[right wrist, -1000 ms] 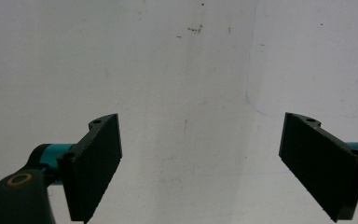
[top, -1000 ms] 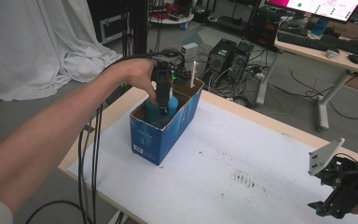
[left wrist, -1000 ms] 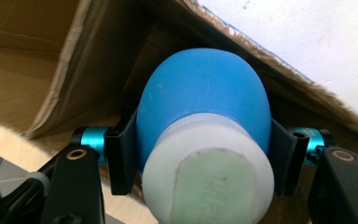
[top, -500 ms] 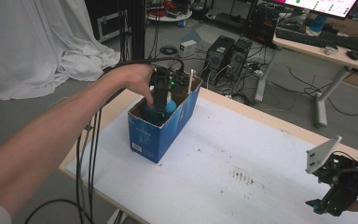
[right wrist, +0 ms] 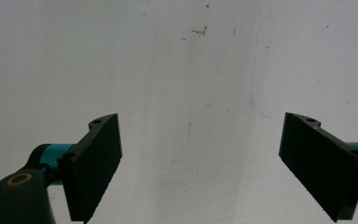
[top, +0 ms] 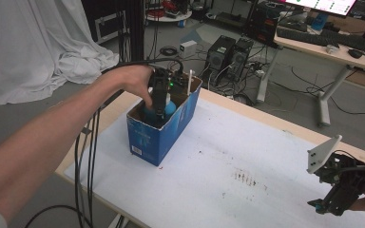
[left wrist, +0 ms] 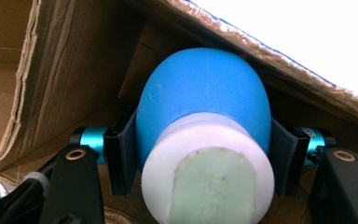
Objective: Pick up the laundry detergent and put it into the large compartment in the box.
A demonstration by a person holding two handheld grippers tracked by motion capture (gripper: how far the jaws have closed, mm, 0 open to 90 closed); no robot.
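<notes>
1. Jaws of the right gripper (right wrist: 200,172) stand spread wide with nothing between them; in the right gripper view they hang over the bare white table sheet (right wrist: 177,70), which carries small dark specks.
2. Right gripper, high view (top: 324,205): it sits at the near right corner of the table (top: 266,118), held by a hand at the frame edge, with its grey plate (top: 322,153) tilted up and well apart from the box.
3. Jaws of the left gripper (left wrist: 205,161) pinch a blue bulb (left wrist: 205,100) from both sides, the pads pressed against its flanks just above its white collar (left wrist: 205,140); a pale green end face (left wrist: 214,184) points at the camera.
4. Bulb position: it lies inside the box (left wrist: 51,70), beneath a torn cardboard flap, with brown inner walls around it.
5. High view, left side: the left hand (top: 133,85) reaches down into the open top of the blue box (top: 161,135), where the left gripper (top: 159,110) and the bulb (top: 169,109) meet. A white stick (top: 189,80) stands in the far end of the box.
6. Cables (top: 88,142) trail from the left gripper over the table's near left edge.
7. Beyond the table: a white cloth (top: 33,42), computer towers (top: 230,57) on the floor, and a desk (top: 323,45).
</notes>
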